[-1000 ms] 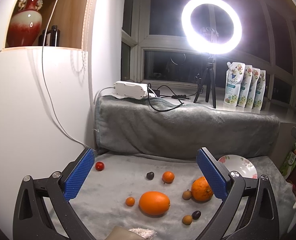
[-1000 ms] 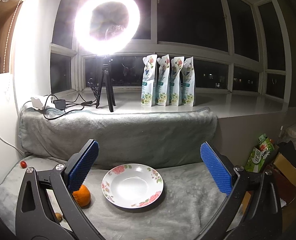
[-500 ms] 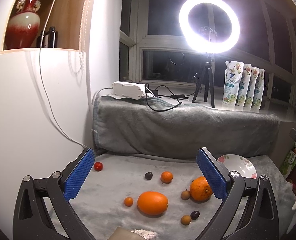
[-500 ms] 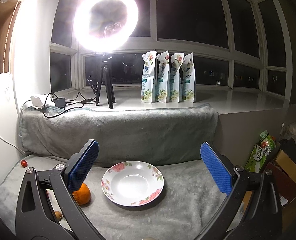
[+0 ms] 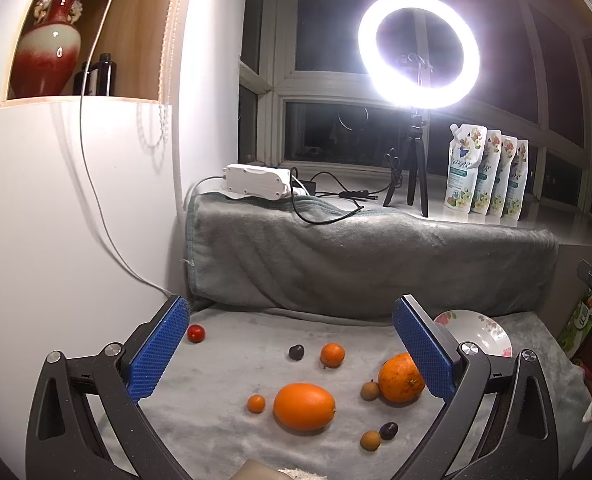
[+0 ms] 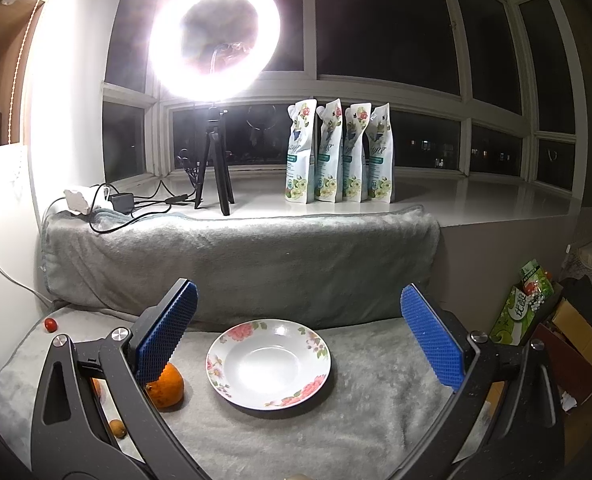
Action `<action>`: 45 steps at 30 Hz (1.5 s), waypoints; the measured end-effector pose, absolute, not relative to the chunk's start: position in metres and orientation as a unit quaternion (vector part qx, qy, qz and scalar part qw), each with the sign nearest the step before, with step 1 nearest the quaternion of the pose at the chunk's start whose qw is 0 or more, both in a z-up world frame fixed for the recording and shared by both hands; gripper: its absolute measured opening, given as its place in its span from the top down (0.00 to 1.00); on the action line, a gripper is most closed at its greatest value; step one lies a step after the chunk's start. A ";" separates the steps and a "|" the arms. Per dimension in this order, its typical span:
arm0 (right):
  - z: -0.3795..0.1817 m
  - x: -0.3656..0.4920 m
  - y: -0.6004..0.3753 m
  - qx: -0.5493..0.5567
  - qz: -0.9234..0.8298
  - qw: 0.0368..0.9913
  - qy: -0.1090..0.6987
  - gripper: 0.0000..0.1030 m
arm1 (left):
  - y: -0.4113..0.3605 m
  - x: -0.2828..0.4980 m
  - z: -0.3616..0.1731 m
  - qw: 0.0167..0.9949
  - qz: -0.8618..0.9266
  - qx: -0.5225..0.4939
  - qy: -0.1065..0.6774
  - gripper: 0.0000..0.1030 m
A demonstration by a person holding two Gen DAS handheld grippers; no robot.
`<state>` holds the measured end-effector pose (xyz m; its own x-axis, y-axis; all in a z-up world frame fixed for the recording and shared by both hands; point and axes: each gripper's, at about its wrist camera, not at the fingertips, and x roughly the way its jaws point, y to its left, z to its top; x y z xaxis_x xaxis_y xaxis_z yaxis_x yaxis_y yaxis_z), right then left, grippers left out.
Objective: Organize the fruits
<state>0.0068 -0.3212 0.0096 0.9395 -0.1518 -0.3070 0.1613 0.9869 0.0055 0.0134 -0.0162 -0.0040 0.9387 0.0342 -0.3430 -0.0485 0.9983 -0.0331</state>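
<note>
Both your left gripper (image 5: pixel 292 344) and right gripper (image 6: pixel 296 328) gape wide, empty. Fruits (image 5: pixel 304 406) lie left of the floral plate (image 6: pixel 232 384); only your left view shows them all. Pouch (image 6: pixel 301 156) lettering is unreadable, perhaps detergent.

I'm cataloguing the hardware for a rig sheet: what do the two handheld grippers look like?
Both look identical. The left gripper and right gripper each have two black angular arms with triangular cut-outs, silver pivot screws, and flat rectangular fingers covered in blue dimpled rubber. No cables, markings, hands or sleeves show.
</note>
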 end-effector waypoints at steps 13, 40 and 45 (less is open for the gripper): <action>0.012 0.007 -0.319 0.018 -0.075 0.984 0.160 0.00 | -0.016 0.014 -0.004 0.984 0.021 -0.020 0.173 0.02; 0.004 0.020 -0.317 0.026 -0.042 0.980 0.194 0.00 | -0.020 0.021 -0.016 0.982 0.007 -0.022 0.190 0.02; -0.005 0.032 -0.317 0.038 -0.009 0.976 0.214 0.00 | -0.020 0.024 -0.029 0.977 -0.015 -0.029 0.208 0.02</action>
